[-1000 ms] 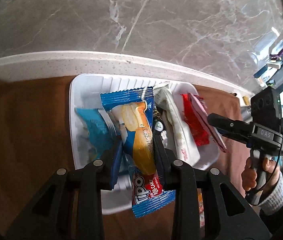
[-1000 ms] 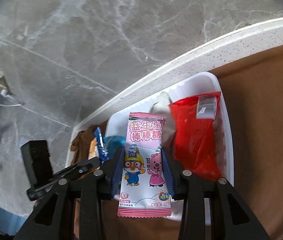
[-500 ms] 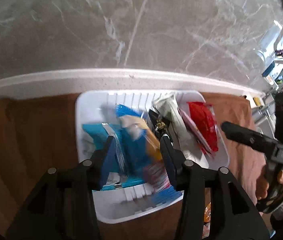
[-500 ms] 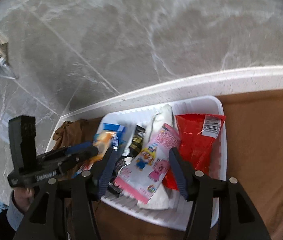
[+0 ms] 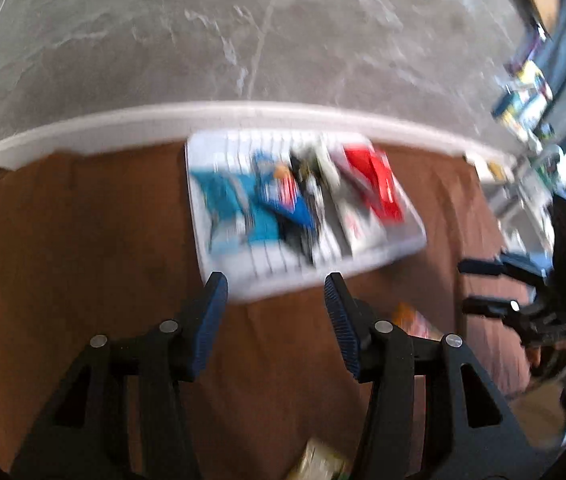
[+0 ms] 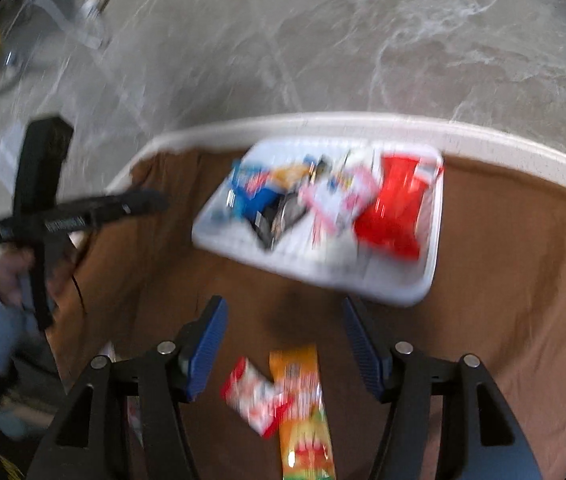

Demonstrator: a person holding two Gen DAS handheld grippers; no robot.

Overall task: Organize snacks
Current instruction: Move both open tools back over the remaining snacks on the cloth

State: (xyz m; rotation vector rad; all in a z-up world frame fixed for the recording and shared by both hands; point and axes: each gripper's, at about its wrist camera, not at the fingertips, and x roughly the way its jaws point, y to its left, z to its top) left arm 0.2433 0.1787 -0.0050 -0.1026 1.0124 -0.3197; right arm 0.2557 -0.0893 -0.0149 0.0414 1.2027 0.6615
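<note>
snacks mostly sit in the white tray (image 6: 411, 292) at 12 o'clock from both grippers — a red packet (image 6: 397, 204) at its 3 o'clock side, a pink-and-white packet (image 6: 339, 200) and a dark one mid-tray, blue packets (image 5: 271, 204) toward 9 o'clock. frames are motion-blurred, so labels are unreadable.

left gripper (image 5: 275, 300): jaws opening, about half wide, nothing between them, only brown cloth (image 5: 83, 260) and the tray's near rim beyond the tips. right gripper (image 6: 283, 328): jaws opening too, a bit wider, empty. an orange packet (image 6: 303, 412) and a red-and-white packet (image 6: 255, 396) lie loose on the cloth at 6 o'clock of the tray, below the right gripper's tips, overlapping at one corner.

likely next: fetch the loose two. risks — overlap means a pinch on one packet could drag or flip the other; thin foil flat on soft cloth may bunch fabric into the pads. another packet edge shows at 6 o'clock in the left view, type unclear. both grippers sit near each other across the cloth, so reaching for the same pile could clash.
</note>
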